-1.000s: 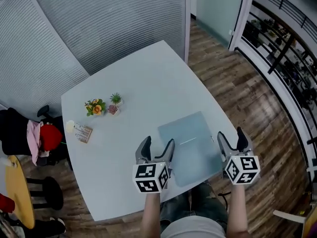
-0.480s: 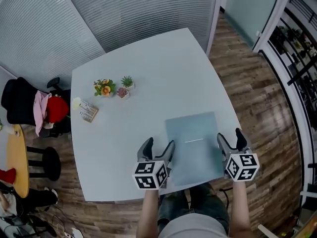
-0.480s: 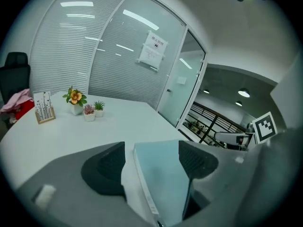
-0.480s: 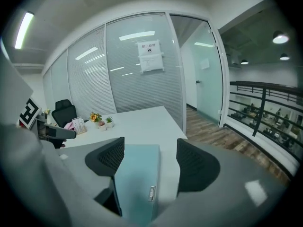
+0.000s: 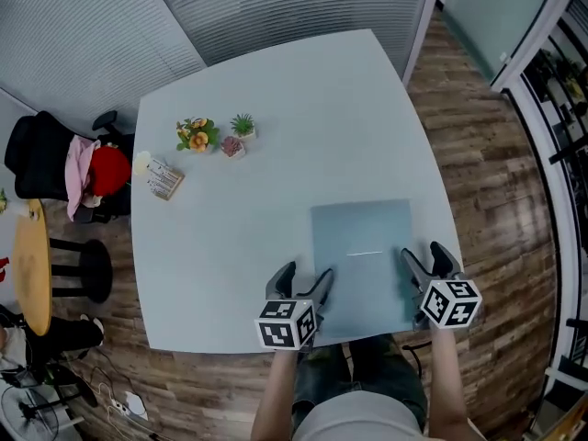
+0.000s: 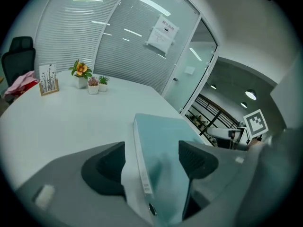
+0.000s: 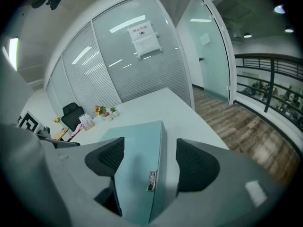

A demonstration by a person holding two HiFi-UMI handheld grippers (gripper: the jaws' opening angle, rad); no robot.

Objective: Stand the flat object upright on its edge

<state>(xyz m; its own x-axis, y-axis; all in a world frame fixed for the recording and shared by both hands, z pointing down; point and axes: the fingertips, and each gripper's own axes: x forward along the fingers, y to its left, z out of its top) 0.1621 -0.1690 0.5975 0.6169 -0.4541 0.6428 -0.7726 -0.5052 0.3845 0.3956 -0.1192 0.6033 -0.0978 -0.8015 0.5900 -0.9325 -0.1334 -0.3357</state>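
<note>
A flat pale-teal box (image 5: 360,246) lies on the white table (image 5: 276,108), close to the near edge. My left gripper (image 5: 304,277) is at its near left corner and my right gripper (image 5: 424,255) at its near right corner. In the left gripper view the box's (image 6: 161,136) left edge runs between the jaws of the left gripper (image 6: 151,162), which stand wide and do not press on it. The right gripper view shows the box's (image 7: 137,150) right edge, with a small metal tab, between the spread jaws of the right gripper (image 7: 146,162). Both grippers are open.
Small potted plants (image 5: 199,136) and a card holder (image 5: 163,180) stand at the table's far left. A black chair with red and pink things (image 5: 55,168) and a yellow round table (image 5: 28,274) are to the left. Wooden floor lies right, blinds behind.
Both grippers have sunk towards the table and now straddle the box's near corners. The head view has shifted, so the table sits lower and more to the right.
</note>
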